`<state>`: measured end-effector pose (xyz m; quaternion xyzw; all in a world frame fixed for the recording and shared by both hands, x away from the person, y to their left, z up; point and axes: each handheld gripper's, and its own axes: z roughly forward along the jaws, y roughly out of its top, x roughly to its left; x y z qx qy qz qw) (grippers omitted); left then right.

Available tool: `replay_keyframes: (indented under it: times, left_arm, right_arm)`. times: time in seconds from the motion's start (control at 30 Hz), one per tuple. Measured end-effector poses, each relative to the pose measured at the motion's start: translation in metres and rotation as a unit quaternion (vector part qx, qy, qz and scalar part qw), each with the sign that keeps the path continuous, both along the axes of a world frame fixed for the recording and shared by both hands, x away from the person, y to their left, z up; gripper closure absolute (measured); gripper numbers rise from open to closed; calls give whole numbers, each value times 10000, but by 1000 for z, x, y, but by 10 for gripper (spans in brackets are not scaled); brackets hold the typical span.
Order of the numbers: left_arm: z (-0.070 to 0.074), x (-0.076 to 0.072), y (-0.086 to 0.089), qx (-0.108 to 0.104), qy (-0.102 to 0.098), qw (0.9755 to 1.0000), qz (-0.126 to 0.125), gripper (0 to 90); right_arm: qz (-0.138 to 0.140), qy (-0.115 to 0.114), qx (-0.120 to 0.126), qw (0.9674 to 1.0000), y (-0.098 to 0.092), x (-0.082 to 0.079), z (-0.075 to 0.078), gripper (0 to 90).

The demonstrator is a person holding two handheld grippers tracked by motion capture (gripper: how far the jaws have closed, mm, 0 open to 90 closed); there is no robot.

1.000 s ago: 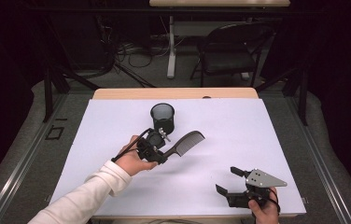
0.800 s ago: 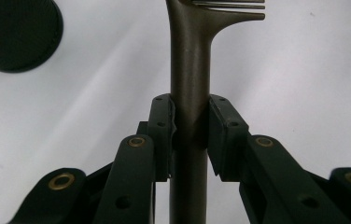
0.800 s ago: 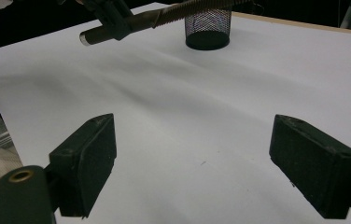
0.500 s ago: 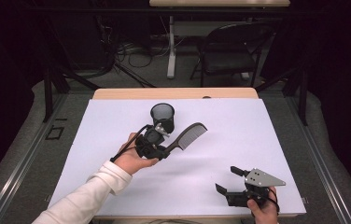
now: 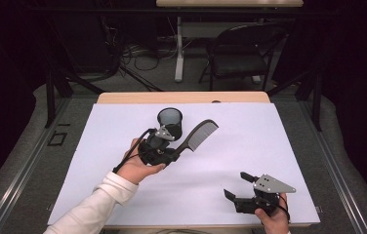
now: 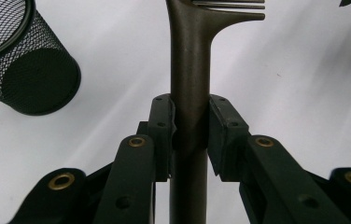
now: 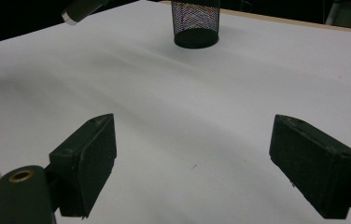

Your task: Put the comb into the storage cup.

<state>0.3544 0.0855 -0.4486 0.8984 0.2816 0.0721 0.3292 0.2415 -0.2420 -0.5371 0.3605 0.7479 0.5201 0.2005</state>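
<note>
Comb up in my left tongs, beside the cup.

White-covered bench [image 5: 279, 146] below; black wire-mesh cup [image 5: 170, 120] upright mid-bench; left tongs [image 6: 190, 128] clamped on the handle of the dark plastic comb [image 5: 197, 136], lifted, teeth just right of the cup; right tongs [image 7: 192, 163] gaping, holding nothing, near the front edge.

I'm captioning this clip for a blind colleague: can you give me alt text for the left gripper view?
The left gripper has its fingers shut on the handle of a dark comb, whose teeth point right at the top edge. A black mesh cup stands upper left on the white table.
</note>
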Motion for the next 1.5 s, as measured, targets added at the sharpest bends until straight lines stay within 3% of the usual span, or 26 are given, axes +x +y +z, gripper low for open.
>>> replay_keyframes:
  times: [0.1, 0.3, 0.37, 0.9, 1.03, 1.3, 1.5]
  left_arm:
    - [0, -2, 1, -72, -73, 9999, 44, 726]
    - [1, -3, 4, -286, -195, 9993, 130, 726]
    - [2, -4, 5, -340, -226, 9991, 138, 727]
    - [4, -9, 6, -765, -656, 9944, 323, 727]
    - [5, -11, 6, -775, -737, 9936, 356, 727]
    - [6, -12, 8, -889, -817, 9918, 425, 727]
    - [7, -12, 9, -918, -824, 9913, 464, 727]
  right_arm:
    - [-46, 116, 66, 9999, 1, 2, 0, 145]
    - [-443, 449, 114, 9979, 4, 9, -2, 145]
    - [-434, 541, 65, 9976, 3, 10, -2, 145]
    - [-407, 539, 248, 9974, 4, 12, 3, 202]
    - [-385, 551, 235, 9975, 5, 14, 5, 213]
    - [-327, 695, 246, 9967, 8, 20, 11, 247]
    - [-266, 613, 223, 9975, 13, 26, 22, 252]
